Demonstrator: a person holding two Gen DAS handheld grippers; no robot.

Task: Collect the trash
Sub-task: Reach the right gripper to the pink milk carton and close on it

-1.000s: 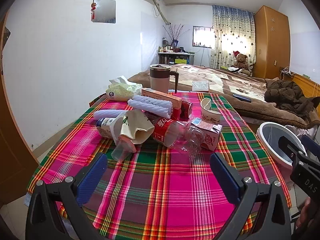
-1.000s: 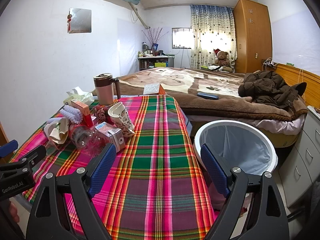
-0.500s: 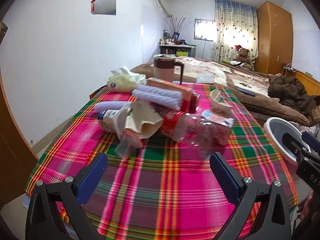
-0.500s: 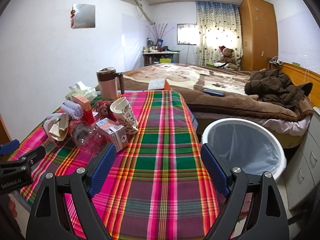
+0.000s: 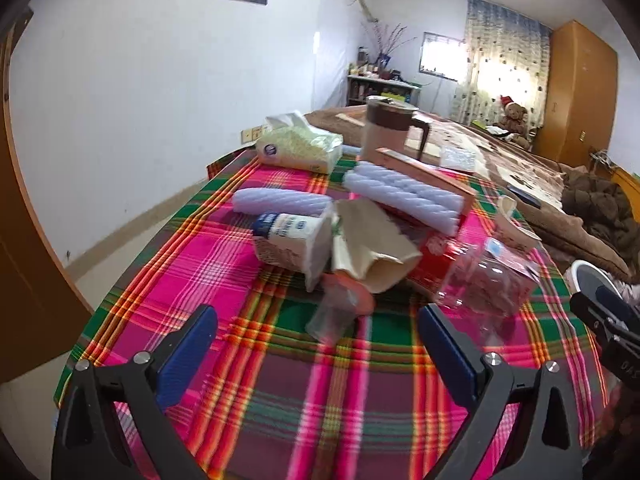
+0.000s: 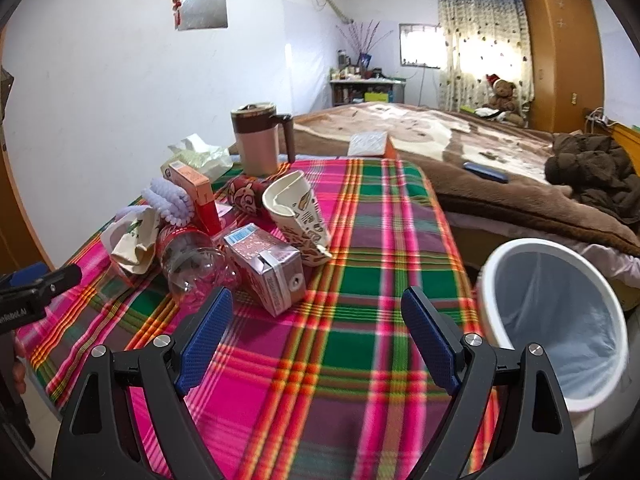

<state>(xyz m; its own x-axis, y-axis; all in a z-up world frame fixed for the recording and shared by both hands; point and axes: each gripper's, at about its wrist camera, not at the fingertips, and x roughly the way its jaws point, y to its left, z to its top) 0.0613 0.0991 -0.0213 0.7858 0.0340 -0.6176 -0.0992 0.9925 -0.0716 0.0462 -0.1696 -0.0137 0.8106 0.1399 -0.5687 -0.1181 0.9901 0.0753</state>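
Both grippers, left gripper (image 5: 316, 354) and right gripper (image 6: 316, 332), hang with fingers spread apart and empty above the plaid tablecloth (image 6: 360, 320), trash pile (image 5: 360, 236) ahead, white lined bin (image 6: 556, 320) beside the table.

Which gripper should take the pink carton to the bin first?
Probably the right gripper: open, with the pink carton just ahead of its left finger and the bin on its right. The left gripper faces the crumpled paper cup.

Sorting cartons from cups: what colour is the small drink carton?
Pink carton with a white end, clearest in the right wrist view.
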